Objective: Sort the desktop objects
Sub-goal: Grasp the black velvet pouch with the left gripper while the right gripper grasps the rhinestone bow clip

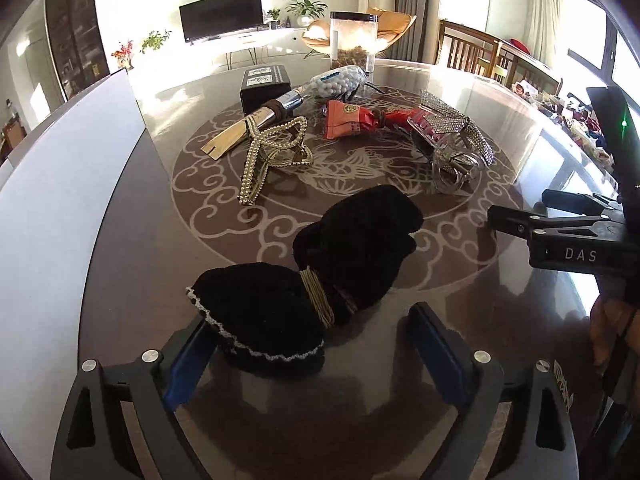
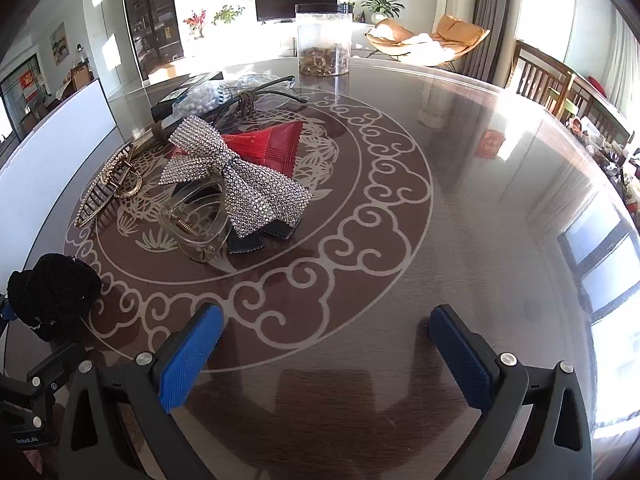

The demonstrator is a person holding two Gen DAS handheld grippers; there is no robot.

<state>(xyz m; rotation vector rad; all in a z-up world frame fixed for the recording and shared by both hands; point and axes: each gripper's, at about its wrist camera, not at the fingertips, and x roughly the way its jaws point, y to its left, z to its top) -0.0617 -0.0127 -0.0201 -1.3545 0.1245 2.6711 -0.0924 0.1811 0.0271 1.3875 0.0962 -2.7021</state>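
We are looking along the left tongs [image 1: 310, 356], whose blue pads are standing wide apart over the dark patterned desk [image 1: 500, 112]. A black velvet bow [image 1: 308, 280], bound at its middle with tan cord, is lying on the desk between those pads; one lobe is sitting just beside the left-side pad, but we are seeing no pad pressing on it, so the bow is resting free.

Farther back on the desk a cluster is lying together: a pearl-trimmed hair clip [image 1: 272, 152], a red pouch [image 1: 348, 118], a rhinestone bow on a clear claw clip [image 2: 236, 176], a bag of white beads [image 1: 340, 79], a black box [image 1: 266, 86] and, behind them, a clear jar [image 2: 323, 40] with brown contents.

The right tongs [image 2: 326, 354] are hovering over a bare stretch of the desk, jaws spread wide with nothing between them. From their camera the black bow is showing at the far left edge, well apart from the rhinestone bow.
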